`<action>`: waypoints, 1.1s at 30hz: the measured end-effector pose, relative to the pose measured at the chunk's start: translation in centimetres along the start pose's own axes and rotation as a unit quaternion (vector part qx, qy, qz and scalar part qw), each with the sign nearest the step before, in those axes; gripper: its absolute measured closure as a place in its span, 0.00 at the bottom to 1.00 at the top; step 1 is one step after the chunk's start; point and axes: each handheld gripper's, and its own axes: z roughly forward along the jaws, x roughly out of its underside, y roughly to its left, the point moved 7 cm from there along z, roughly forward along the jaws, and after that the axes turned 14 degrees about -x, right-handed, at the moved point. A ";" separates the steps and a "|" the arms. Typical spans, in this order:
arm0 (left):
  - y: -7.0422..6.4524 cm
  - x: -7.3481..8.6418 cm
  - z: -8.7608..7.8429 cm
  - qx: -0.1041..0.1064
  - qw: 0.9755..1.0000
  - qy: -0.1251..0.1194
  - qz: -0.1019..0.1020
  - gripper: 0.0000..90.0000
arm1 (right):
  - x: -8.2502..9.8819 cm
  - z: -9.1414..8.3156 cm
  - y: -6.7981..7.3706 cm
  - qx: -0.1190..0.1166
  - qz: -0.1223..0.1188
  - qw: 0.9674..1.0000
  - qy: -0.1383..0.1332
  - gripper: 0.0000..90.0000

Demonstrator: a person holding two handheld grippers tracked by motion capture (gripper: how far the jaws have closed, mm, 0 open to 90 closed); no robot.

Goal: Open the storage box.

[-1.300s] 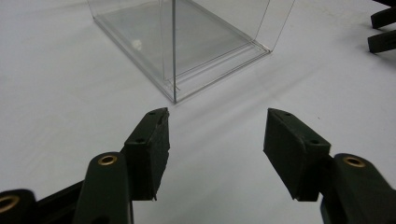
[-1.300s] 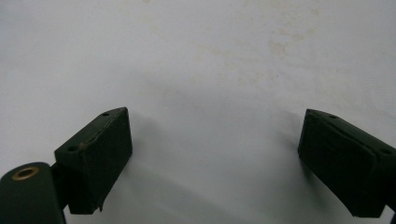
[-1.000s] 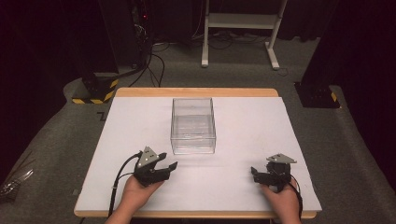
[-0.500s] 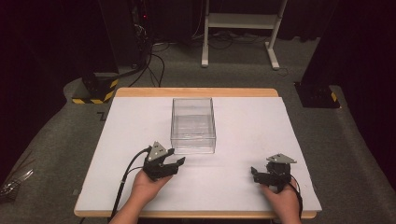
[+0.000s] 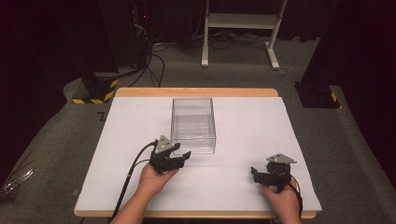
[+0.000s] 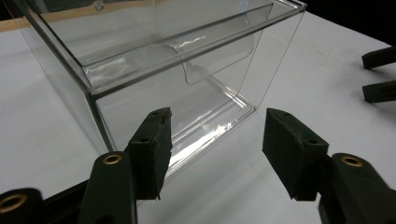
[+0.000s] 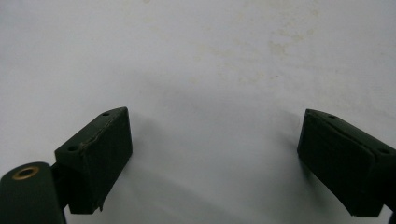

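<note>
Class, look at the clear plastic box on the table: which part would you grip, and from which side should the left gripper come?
Probably the near wall's top rim. The clear box stands upright and open-topped, too wide to span, so one finger would go inside and one outside the thin wall. The left gripper, open and empty, already sits at the near left corner; approach from the person's side, descending over the rim.

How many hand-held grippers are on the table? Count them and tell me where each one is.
2. The left hand-held gripper is at the near edge of the clear box, jaws open, not touching it. The right hand-held gripper sits near the table's front right, jaws open over bare surface.
</note>
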 end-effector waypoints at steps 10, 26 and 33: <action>0.0 -1.0 0.9 -0.005 1.000 -0.012 -0.013 0.51 | 0.0 0.0 0.0 0.001 0.000 1.000 0.000 0.11; 0.2 -1.4 2.2 -0.007 0.999 -0.035 -0.010 0.66 | 0.0 0.0 0.0 0.000 -0.001 1.000 0.000 0.11; 0.4 -1.1 2.3 0.001 0.998 -0.060 -0.032 0.72 | 0.0 0.0 0.0 0.000 -0.001 1.000 0.000 0.11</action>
